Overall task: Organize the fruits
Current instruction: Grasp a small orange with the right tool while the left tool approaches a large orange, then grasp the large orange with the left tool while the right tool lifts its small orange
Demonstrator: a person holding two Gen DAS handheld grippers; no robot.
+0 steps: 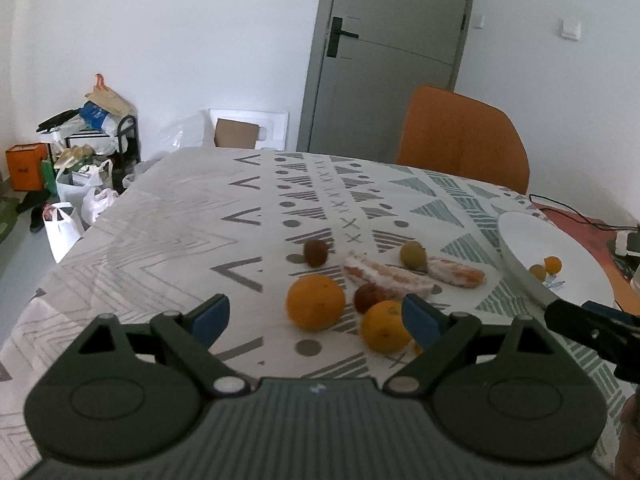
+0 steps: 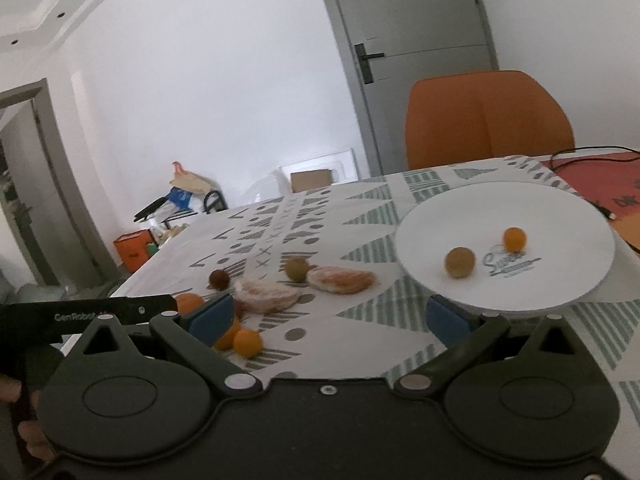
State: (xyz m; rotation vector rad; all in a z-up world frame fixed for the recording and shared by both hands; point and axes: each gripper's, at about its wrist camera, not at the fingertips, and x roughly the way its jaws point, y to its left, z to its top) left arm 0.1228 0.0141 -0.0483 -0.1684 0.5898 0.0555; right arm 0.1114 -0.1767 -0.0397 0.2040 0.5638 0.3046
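Loose fruit lies on the patterned tablecloth: a large orange (image 1: 315, 301), a smaller orange (image 1: 386, 331), two dark red fruits (image 1: 316, 253) (image 1: 370, 297), a green fruit (image 1: 413, 255) and two peeled citrus pieces (image 1: 384, 274) (image 1: 456, 271). A white plate (image 1: 576, 264) at the right holds two small fruits (image 2: 460, 262) (image 2: 515, 239). My left gripper (image 1: 316, 318) is open, hovering just before the oranges. My right gripper (image 2: 328, 318) is open and empty, in front of the plate (image 2: 560, 280). A small orange fruit (image 2: 248, 343) lies near its left finger.
An orange chair (image 1: 464, 140) stands at the table's far side before a grey door (image 1: 384, 52). Bags and a cluttered rack (image 1: 80, 160) sit on the floor at left. A black cable (image 2: 580, 152) and red mat (image 2: 600, 180) lie beyond the plate.
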